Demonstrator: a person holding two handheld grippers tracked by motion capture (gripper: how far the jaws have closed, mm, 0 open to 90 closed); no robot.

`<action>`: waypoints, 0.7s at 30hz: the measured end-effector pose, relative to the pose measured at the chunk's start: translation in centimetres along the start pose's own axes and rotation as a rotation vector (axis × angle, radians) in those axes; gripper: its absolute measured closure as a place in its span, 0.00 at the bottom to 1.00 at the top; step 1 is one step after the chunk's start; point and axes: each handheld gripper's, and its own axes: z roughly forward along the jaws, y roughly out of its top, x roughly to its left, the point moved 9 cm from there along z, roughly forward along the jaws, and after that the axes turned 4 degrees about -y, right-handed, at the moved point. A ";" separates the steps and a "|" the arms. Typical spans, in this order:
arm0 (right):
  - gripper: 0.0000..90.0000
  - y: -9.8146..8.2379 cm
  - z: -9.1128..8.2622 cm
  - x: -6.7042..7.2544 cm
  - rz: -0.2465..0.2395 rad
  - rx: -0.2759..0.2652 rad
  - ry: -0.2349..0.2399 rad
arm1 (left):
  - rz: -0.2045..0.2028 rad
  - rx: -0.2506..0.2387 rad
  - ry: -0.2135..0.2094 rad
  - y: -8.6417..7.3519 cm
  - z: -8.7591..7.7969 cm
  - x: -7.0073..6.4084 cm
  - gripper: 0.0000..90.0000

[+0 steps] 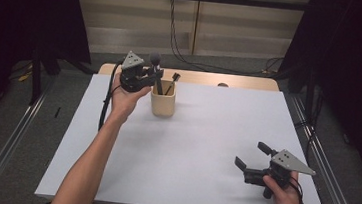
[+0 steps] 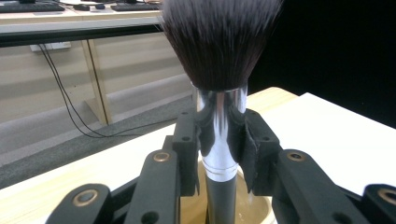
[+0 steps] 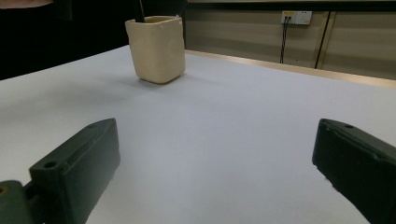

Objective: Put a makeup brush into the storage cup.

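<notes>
Clamping the brush (image 2: pixel 219 70) by its shiny metal collar, the left gripper (image 1: pixel 154 74) hung over the cup (image 1: pixel 162 104) at the far left of the table (image 1: pixel 206 134). In the left gripper view the two black jaws pressed on either side of the silver collar just below the dark bristles, and the black handle ran straight down between them into the cup's (image 2: pixel 252 210) mouth. The brush stood upright, bristles on top. In the high view its round head (image 1: pixel 155 58) rose above the gripper, and the handle's lower part sat inside the cup, just in front of the person's left hand (image 1: pixel 125 96). A second, smaller brush (image 1: pixel 173 80) leaned in the same cup, its tip tilted toward the right.

The right gripper (image 1: pixel 251 158) rested low at the near right of the table, well apart from the cup, held by the right hand (image 1: pixel 286 192). Its jaws stood wide apart with nothing between them; in the right gripper view they framed bare white tabletop (image 3: pixel 233 116), with the cup (image 3: pixel 156 46) farther off, up and to the left.
</notes>
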 end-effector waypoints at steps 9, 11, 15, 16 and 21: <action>0.01 0.0 0.0 0.0 0.000 0.001 0.002 | 0.000 0.018 -0.004 -1.1 0.6 -0.1 0.78; 0.01 0.0 0.0 0.1 0.000 0.001 0.003 | -0.003 0.021 -0.001 -1.3 0.6 0.0 0.78; 0.01 -0.1 0.0 0.1 -0.002 0.006 0.005 | -0.011 0.022 -0.002 -1.6 0.7 0.1 0.78; 0.01 -0.1 0.0 0.1 -0.001 0.006 0.003 | -0.013 0.019 -0.001 -1.6 0.7 0.1 0.78; 0.01 -0.1 0.0 0.1 -0.003 0.006 0.006 | -0.014 0.026 0.002 -2.1 0.8 0.2 0.78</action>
